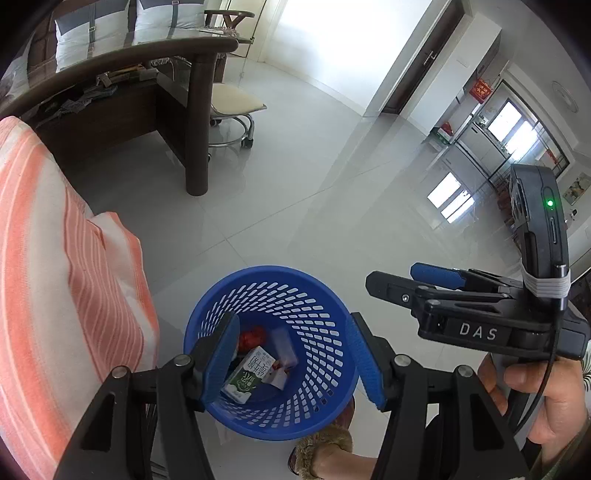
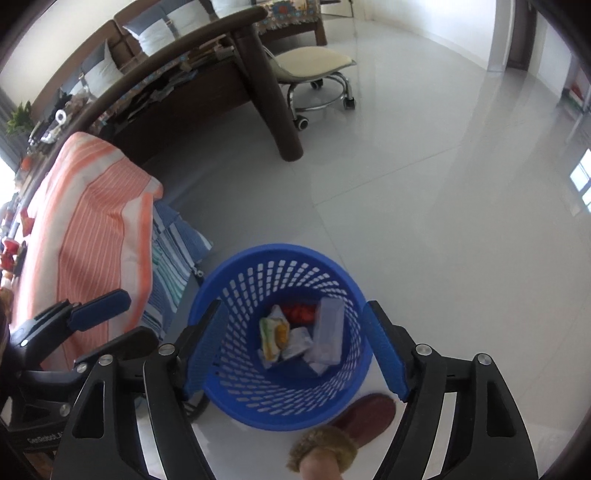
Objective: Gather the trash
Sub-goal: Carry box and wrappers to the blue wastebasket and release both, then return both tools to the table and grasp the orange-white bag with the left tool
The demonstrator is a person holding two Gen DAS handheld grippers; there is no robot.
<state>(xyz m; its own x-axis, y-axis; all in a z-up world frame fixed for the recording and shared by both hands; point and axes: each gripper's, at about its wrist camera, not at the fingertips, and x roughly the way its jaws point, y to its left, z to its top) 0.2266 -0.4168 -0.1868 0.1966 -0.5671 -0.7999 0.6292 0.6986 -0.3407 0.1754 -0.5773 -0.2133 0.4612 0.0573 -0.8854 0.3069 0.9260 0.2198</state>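
Glossy white tiled floor carries a blue basket.

Both wrist views look steeply down from close above, left beside right, sharing the blue basket, floor, desk

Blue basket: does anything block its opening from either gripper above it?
Nothing visible does. The blue basket is open-topped with trash low inside; the left gripper and right gripper hang open and empty over it.
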